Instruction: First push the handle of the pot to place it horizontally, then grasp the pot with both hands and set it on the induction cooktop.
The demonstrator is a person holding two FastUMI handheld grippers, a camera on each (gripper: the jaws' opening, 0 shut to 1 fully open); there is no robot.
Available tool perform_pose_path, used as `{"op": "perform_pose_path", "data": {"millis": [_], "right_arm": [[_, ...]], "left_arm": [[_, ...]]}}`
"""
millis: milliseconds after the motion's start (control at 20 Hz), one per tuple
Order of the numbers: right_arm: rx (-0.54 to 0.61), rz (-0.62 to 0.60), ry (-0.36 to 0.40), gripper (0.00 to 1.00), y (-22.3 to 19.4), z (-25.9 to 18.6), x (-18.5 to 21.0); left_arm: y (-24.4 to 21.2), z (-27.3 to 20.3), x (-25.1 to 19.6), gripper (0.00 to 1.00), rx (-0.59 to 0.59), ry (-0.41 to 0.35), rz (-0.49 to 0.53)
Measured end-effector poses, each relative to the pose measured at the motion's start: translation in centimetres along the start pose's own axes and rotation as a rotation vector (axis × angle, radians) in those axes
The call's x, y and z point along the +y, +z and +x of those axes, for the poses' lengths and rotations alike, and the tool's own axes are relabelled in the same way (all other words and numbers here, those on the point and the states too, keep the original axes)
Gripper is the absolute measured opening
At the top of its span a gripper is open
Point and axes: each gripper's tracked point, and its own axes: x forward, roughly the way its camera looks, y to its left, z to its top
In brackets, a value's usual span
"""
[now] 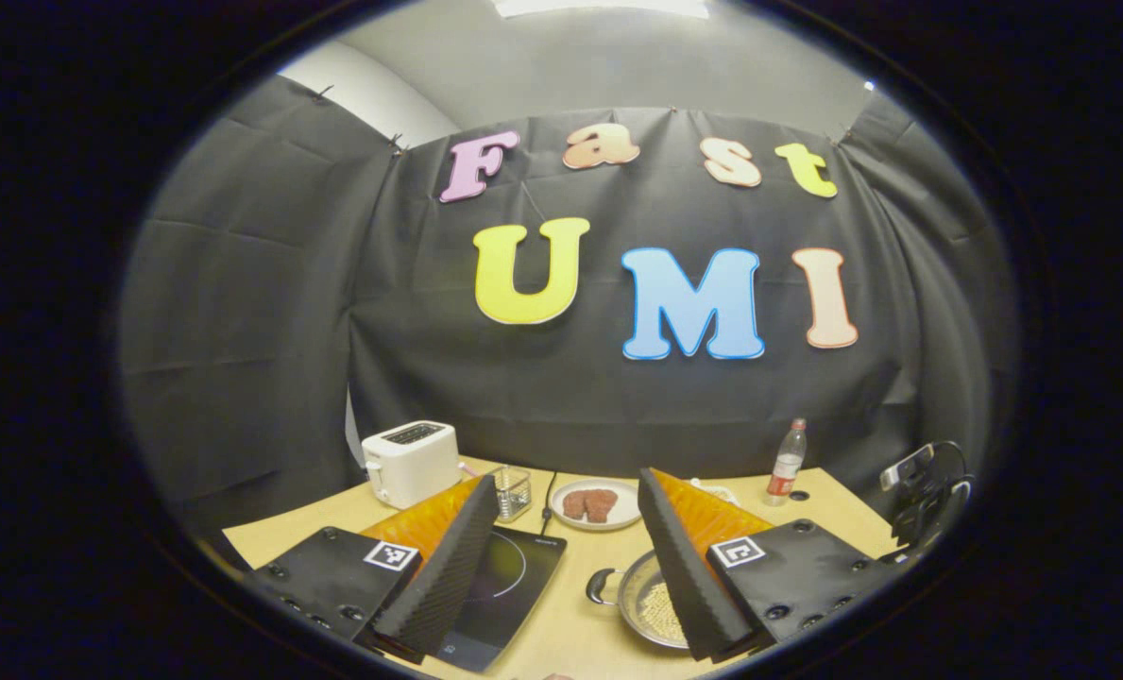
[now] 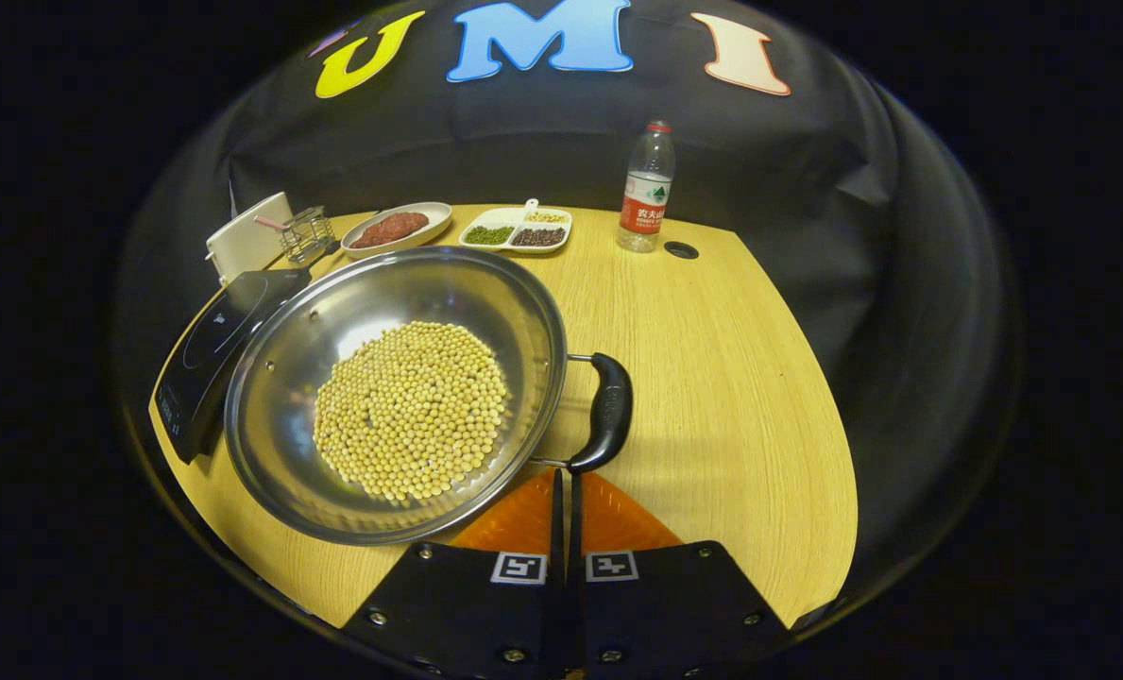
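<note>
R gripper [image 2: 564, 472]: your two fingers are pressed together w/ no gap, holding nothing; tips sit right at the near end of the pot's side handle.
Pot handle: black curved loop handle [image 2: 606, 411] on two wire arms, just ahead of your R tips, at the pot's right side; touching or not, can't tell.
Pot: shiny round steel pot [image 2: 287, 378] w/ a bed of pale yellow soybeans [image 2: 412, 408], ahead-left of your R gripper, on the wooden table [image 2: 712, 378], its left rim over the cooktop's edge.
Cooktop: flat black induction cooktop [image 2: 204, 349], just left of the pot.
L gripper [image 1: 568, 548]: your fingers stand wide apart, nothing between them, held above the table; cooktop by the left finger, pot by the right finger.
Farther out from R: oval plate of red meat [image 2: 396, 228], white divided dish of beans [image 2: 517, 229], clear plastic water bottle [image 2: 646, 187], white toaster [image 2: 245, 247] beside a small wire rack [image 2: 306, 234].
</note>
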Motion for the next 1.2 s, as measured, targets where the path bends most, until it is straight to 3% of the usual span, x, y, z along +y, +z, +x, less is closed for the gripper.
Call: {"op": "perform_pose_path", "data": {"millis": [200,300,350,450,500,700,900,1000,1200], "right_arm": [[-0.039,0.069,-0.003,0.01,0.7,-0.7,-0.6],[-0.133,0.117,-0.010,0.20,2.5,-2.0,-0.6],[-0.180,0.145,-0.015,0.39,3.6,-2.6,-0.8],[-0.233,0.191,-0.020,0.84,5.0,-3.8,-1.0],[-0.244,0.202,-0.030,1.00,5.5,-3.6,-1.1],[-0.250,0.221,-0.051,1.00,7.0,-2.7,-1.2],[-0.215,0.212,-0.047,1.00,7.0,-1.2,-0.6],[-0.191,0.206,-0.039,1.00,6.7,-0.3,-0.2],[-0.145,0.196,-0.016,1.00,6.2,1.2,0.3]], "left_arm": [[-2.9,1.8,-0.9,0.94,0.046,-0.024,0.019],[-4.3,3.0,-1.7,0.99,0.061,-0.062,0.013],[-5.0,3.5,-2.0,0.94,0.077,-0.079,0.011],[-6.9,4.9,-2.1,0.99,0.113,-0.102,0.010],[-7.9,5.4,-2.2,0.97,0.131,-0.115,0.007],[-12.3,8.2,-2.9,0.94,0.234,-0.165,0.019],[-17.1,10.4,-4.0,1.00,0.343,-0.214,0.032],[-19.8,11.1,-4.8,0.95,0.412,-0.245,0.031],[-23.4,11.7,-5.1,1.00,0.512,-0.249,-0.005]]}}
